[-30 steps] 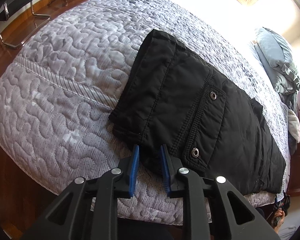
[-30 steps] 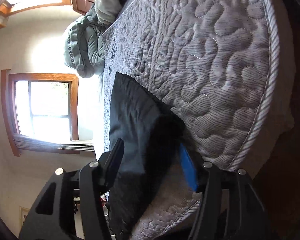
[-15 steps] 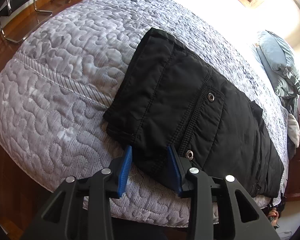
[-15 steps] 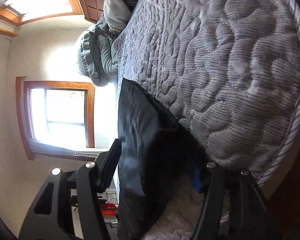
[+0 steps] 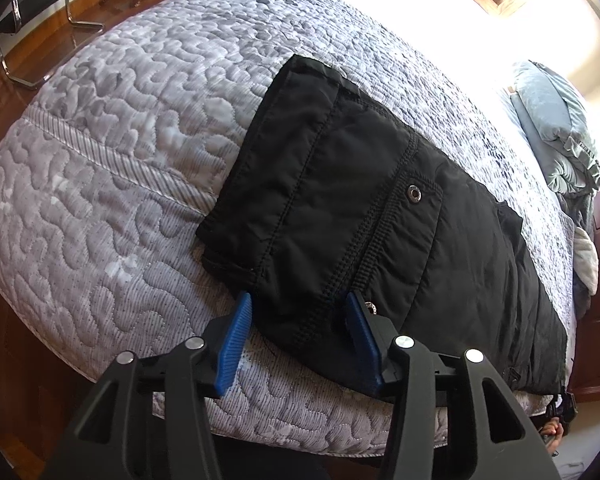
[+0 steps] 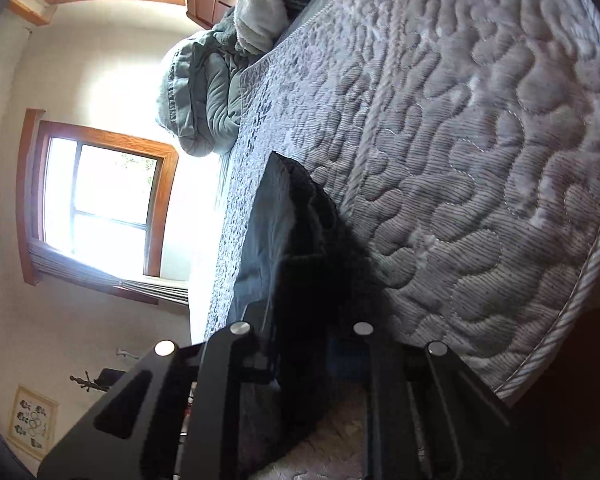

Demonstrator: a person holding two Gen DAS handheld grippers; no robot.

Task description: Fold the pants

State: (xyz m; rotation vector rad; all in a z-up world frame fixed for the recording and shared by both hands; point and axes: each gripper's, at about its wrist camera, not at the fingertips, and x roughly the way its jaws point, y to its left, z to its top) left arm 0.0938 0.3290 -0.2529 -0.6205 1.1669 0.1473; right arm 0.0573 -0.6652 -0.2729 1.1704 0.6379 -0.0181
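From the left wrist view, black pants [image 5: 364,216] lie flat on a grey quilted bed [image 5: 112,168], their long axis running along the near edge of the bed, from the waistband end beside the tool toward the pillows [image 5: 556,128] at the far right. The left tool [image 5: 298,312] points down at that near edge; its blue pads stand apart on either side of the fabric hem, jaws opening, not pressing on it. From the right wrist view, the room appears rolled on its side, with a window [image 6: 100,200] at left and the bed filling the right. The pants [image 6: 300,248] stretch straight away from the right tool [image 6: 300,356] toward the pillows. Its jaws are closing with dark cloth between them; whether the pads already pinch it is hidden in shadow. The right tool seems nearer to a working hold for the coming fold.
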